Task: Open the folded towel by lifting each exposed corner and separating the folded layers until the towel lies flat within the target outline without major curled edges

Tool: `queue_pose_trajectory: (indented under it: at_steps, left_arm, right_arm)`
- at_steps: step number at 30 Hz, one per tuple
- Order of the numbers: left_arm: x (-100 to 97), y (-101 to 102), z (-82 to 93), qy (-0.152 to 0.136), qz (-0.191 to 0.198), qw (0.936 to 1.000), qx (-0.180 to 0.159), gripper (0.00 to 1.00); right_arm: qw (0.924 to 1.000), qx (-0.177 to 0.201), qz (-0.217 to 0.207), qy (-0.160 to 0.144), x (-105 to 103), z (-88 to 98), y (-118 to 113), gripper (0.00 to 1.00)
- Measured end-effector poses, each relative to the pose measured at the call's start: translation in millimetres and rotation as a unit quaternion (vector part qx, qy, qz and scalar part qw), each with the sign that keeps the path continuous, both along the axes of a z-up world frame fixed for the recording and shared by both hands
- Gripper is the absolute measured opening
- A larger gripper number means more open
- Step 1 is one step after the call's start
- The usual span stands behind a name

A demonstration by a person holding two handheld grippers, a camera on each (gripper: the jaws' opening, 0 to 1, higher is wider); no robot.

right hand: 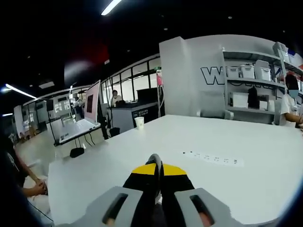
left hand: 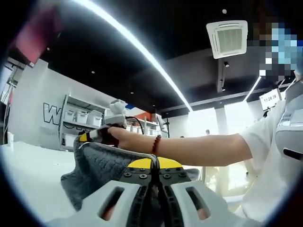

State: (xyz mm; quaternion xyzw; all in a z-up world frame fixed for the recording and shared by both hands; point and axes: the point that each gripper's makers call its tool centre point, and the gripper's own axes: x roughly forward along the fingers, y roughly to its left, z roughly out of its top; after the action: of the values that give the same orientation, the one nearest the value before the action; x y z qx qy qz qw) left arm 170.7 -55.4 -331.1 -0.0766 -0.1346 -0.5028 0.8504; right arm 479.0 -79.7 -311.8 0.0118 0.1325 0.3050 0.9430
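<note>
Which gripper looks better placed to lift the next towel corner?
Probably the left gripper: the grey towel hangs at its closed jaws. The right gripper points across bare white table.

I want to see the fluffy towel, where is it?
The grey towel hangs in the left gripper view, left of centre over the white table, pinched between the left gripper and the right gripper.

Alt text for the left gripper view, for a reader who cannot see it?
A grey towel hangs lifted above a white table, pinched at one edge by the right gripper in a person's outstretched hand. The left gripper sits closed at the bottom.
</note>
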Motion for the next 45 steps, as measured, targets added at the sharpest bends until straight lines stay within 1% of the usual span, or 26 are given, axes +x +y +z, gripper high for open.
queue_pose_trajectory:
  at_steps: [5, 9, 10, 13, 19, 22, 26, 32, 35, 36, 37, 38, 40, 45]
  left_arm:
    - [-0.2, 3, 1.9, -0.002, 0.001, 1.0, -0.002, 0.01]
    - [1.2, 5, 2.4, -0.002, 0.005, 1.0, -0.001, 0.01]
    - [0.8, 7, 3.7, -0.004, 0.006, 1.0, 0.0, 0.01]
    - [0.0, 12, 6.5, -0.007, 0.006, 0.9999, -0.004, 0.01]
    - [0.9, 23, 10.5, -0.007, 0.011, 0.9999, -0.011, 0.01]
    - [1.1, 25, 12.6, -0.009, 0.011, 0.9998, -0.012, 0.01]
    - [0.7, 28, 14.4, -0.014, 0.016, 0.9997, -0.008, 0.01]
    - [0.8, 36, 19.3, -0.017, 0.019, 0.9996, -0.015, 0.01]
    - [1.2, 39, 21.2, -0.017, 0.018, 0.9995, -0.017, 0.01]
    - [1.5, 39, 21.4, -0.017, 0.02, 0.9995, -0.016, 0.01]
    - [2.6, 41, 21.2, -0.024, 0.031, 0.9992, -0.007, 0.01]
    - [2.2, 41, 20.7, -0.027, 0.033, 0.9991, 0.0, 0.01]
    - [0.7, 42, 22.8, -0.029, 0.03, 0.9991, -0.002, 0.01]
    - [0.9, 48, 26.4, -0.034, 0.038, 0.9987, 0.001, 0.01]
  right_arm:
    - [1.0, -0.006, 0.003, -0.005, -1, 2.9, 6, 0.0]
    - [1.0, -0.003, -0.003, 0.001, 1, 1.8, 8, 0.0]
    - [1.0, -0.005, -0.002, 0.004, 0, 0.4, 11, 0.0]
    - [1.0, -0.005, 0.005, 0.0, -3, 1.8, 18, 0.0]
    - [1.0, -0.005, 0.007, -0.002, -2, 4.0, 21, 0.0]
    - [0.9999, -0.007, 0.007, -0.004, -2, 5.1, 24, 0.0]
    - [0.9999, -0.009, 0.009, -0.007, -1, 9.6, 28, 0.0]
    - [0.9997, -0.015, 0.012, -0.015, -4, 16.4, 33, 0.0]
    - [0.9996, -0.018, 0.013, -0.018, -2, 19.0, 35, 0.0]
    - [0.9995, -0.02, 0.013, -0.019, -2, 18.9, 36, 0.0]
    - [0.9993, -0.028, 0.01, -0.024, -1, 19.8, 37, 0.0]
    - [0.9992, -0.031, 0.01, -0.024, 0, 20.2, 38, 0.0]
    - [0.9989, -0.033, 0.017, -0.027, -1, 20.3, 45, 0.0]
    - [0.9983, -0.045, 0.018, -0.034, -2, 22.9, 50, 0.0]
